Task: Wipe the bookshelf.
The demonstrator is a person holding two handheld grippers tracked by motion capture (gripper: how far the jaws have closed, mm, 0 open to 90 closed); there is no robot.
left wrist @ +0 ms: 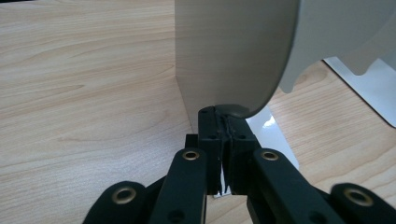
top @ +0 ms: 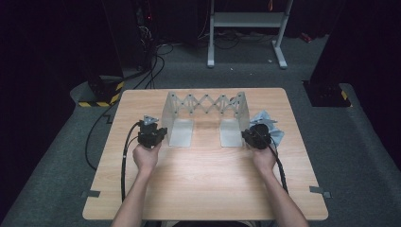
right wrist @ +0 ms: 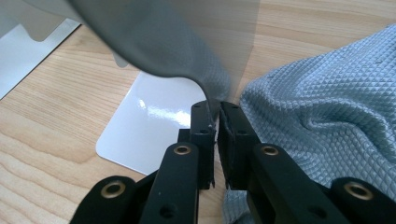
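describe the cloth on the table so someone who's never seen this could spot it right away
On the light wooden table, find the grey metal expanding bookend rack at the back. The crumpled pale blue waffle-textured cloth lies just outside its right end plate, the only soft thing there.

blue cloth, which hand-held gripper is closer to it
Right. The right hand-held gripper sits against the blue cloth, clamping the rack's end panel; the left hand-held gripper is across the table.
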